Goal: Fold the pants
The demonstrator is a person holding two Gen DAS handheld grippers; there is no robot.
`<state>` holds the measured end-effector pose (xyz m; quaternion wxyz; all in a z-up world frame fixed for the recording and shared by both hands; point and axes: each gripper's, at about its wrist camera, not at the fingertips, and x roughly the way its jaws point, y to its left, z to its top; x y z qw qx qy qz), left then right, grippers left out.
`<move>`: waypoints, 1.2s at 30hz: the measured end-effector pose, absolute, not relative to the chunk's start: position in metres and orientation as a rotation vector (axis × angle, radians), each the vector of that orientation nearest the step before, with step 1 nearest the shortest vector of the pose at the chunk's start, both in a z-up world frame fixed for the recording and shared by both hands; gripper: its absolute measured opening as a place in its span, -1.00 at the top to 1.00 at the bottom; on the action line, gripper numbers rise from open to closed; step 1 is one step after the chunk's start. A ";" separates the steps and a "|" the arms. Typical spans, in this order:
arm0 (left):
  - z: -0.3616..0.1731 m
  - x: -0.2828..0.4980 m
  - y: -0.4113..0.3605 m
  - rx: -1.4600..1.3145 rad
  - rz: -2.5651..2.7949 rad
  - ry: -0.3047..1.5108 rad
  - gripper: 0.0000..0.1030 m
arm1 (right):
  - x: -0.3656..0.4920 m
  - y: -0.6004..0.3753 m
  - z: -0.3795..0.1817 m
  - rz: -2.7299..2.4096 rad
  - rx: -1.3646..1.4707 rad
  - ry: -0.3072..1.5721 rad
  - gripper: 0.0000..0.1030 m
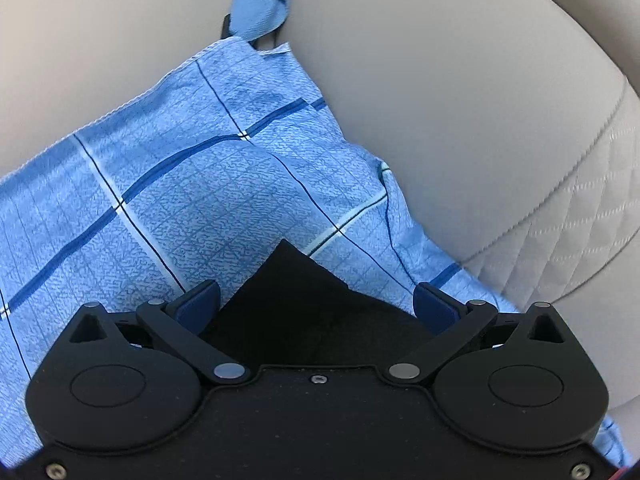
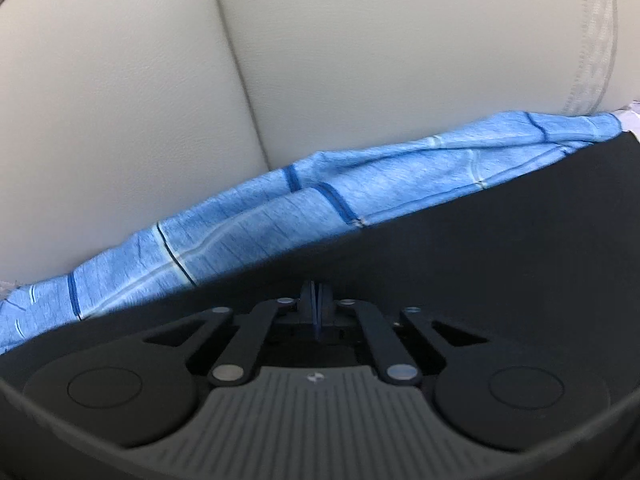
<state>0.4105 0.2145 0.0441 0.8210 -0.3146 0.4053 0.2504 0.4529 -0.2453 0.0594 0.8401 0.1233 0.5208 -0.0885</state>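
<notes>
The black pants [image 1: 304, 304] lie on a blue checked cloth [image 1: 192, 184]; one pointed corner of them reaches up between the fingers of my left gripper [image 1: 316, 300], which is open, its blue pads apart on either side of the fabric. In the right wrist view the black pants [image 2: 460, 264] fill the lower half of the view as a broad dark sheet over the blue cloth [image 2: 320, 196]. My right gripper [image 2: 317, 300] is shut, its blue pads pressed together low against the black fabric; whether fabric is pinched between them is hidden.
The blue cloth covers a beige leather sofa. Two back cushions [image 1: 440, 80] rise behind it with a gap between them, where a blue strap [image 1: 260, 8] hangs. A quilted cushion panel [image 1: 580, 208] lies at the right. The sofa back [image 2: 360, 60] fills the right view.
</notes>
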 end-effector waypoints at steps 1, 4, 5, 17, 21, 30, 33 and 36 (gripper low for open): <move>0.044 0.411 0.215 -0.673 0.536 0.864 -0.99 | 0.446 -0.246 0.060 -0.186 0.251 1.091 0.96; 0.043 0.417 0.211 -0.635 0.556 0.882 -0.99 | 0.431 -0.254 0.062 -0.157 0.270 1.082 0.96; 0.042 0.421 0.208 -0.611 0.570 0.893 -0.99 | 0.433 -0.258 0.064 -0.146 0.291 1.089 0.96; 0.028 0.459 0.180 -0.402 0.765 1.018 -1.00 | 0.495 -0.240 0.052 -0.150 0.366 1.205 -0.63; 0.027 0.458 0.182 -0.390 0.755 1.017 -1.00 | 0.513 -0.206 0.041 -0.166 0.161 1.231 -0.73; 0.032 0.445 0.181 -0.353 0.726 0.977 -0.35 | 0.492 -0.207 0.052 -0.118 0.100 1.203 0.91; 0.040 0.436 0.177 -0.330 0.690 0.961 0.04 | 0.478 -0.221 0.057 -0.110 0.154 1.190 0.94; 0.048 0.421 0.180 -0.343 0.645 0.924 0.20 | 0.462 -0.227 0.065 -0.094 0.168 1.154 0.95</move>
